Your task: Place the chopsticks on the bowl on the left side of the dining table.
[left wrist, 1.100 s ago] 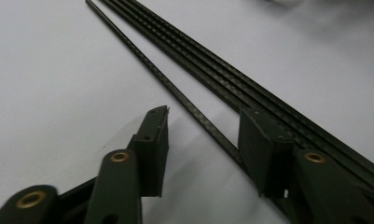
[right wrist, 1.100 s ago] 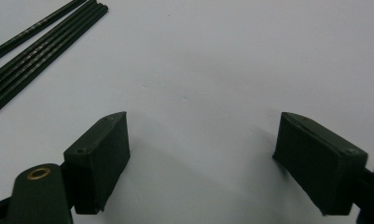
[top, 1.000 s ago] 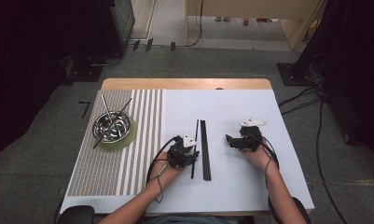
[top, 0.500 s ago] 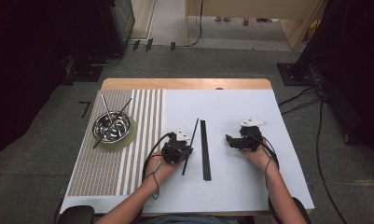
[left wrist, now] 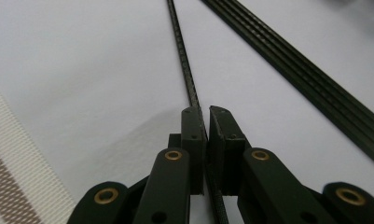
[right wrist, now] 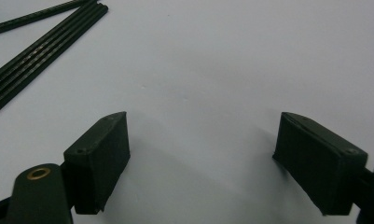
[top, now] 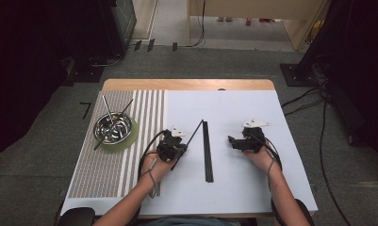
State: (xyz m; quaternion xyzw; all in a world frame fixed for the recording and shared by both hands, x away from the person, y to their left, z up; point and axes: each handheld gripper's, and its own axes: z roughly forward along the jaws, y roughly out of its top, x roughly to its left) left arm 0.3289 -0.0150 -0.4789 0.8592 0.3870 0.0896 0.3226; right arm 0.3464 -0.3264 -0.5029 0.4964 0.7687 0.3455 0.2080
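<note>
Black slender chopstick [left wrist: 188, 84], finely notched

The thin black stick [left wrist: 189, 84] runs off the top edge of the left gripper view; its near end is hidden between the jaws of the left hand-held gripper [left wrist: 207, 122].

A thin black stick [left wrist: 184, 70], matt and finely ribbed, is being clamped in the left claw [left wrist: 207, 112], whose matt black plastic is being set off by brass-coloured rivets. Just to that claw's right, matt black grooved sticks [left wrist: 310, 79] are lying together. Ahead of the right claw [right wrist: 201, 140], the smooth white sheet [right wrist: 212, 60] covering the worktop is being shown matt. A glossy metal bowl [top: 113, 127] is being seen well left of the left claw.
</note>
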